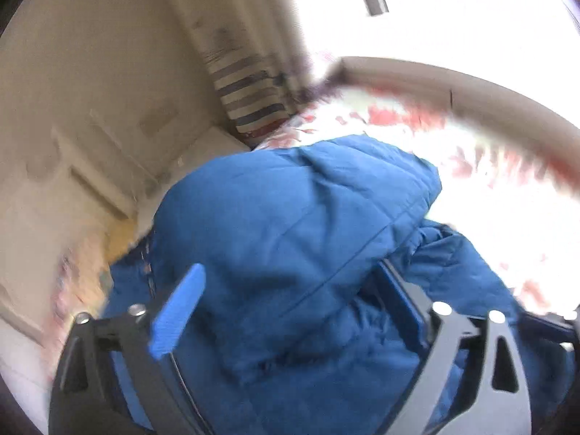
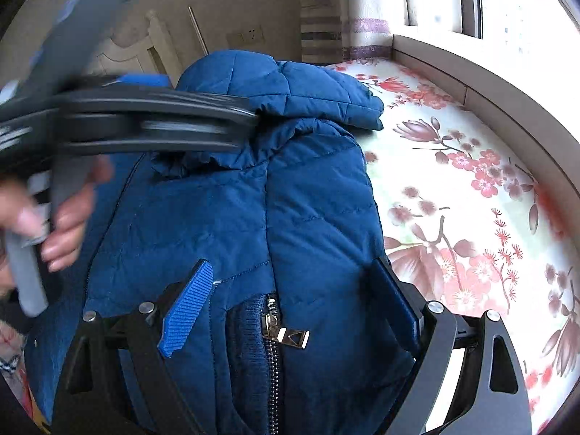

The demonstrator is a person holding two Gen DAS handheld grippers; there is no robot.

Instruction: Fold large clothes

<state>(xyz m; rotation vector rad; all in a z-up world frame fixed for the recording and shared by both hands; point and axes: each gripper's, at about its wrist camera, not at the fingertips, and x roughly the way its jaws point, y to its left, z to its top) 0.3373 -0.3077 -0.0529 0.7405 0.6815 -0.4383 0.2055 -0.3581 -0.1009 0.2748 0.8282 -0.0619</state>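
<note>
Blue quilted jacket (image 2: 308, 195): lies bunched on a bed, its hood (image 2: 290, 87) at the far end, its zipper pull (image 2: 286, 335) near the right wrist camera. Person's hand (image 2: 61, 217), far left in the right wrist view: wrapped on a grey handle, blurred. Left gripper (image 2: 253, 116): crosses that view from the left as a dark blurred bar, tip at the hood's base; whether it touches the cloth cannot be told. In its own view the left gripper (image 1: 290, 311) stands released, blue pads wide apart above the padded fabric, pinching nothing. Right gripper (image 2: 290, 311): likewise released, jaws spread to either side of the zipper, pads clear of the cloth. Floral bedsheet (image 2: 471, 188), white with pink blossoms: bare to the right of the jacket. Window ledge (image 2: 453, 69): borders the bed's far right side.
</note>
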